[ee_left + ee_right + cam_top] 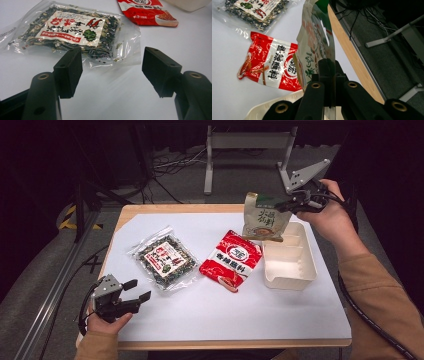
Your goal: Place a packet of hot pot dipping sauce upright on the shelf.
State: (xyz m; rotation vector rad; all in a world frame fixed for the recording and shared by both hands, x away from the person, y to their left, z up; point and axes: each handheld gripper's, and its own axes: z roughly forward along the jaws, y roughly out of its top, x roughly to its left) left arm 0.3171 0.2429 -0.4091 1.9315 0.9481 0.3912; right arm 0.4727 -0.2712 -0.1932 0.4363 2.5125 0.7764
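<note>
High view: fixed overhead, looks forward and down over the whole table [225,320]. Left gripper view: low, close, faces the clear packet [72,32]. Right gripper view: close, tilted down past the table edge. All three share the red packet [231,260].

Green pouch [263,219] – glossy plastic film; white tray [290,270] – matt, smooth; table edge [170,208] – wood.
</note>
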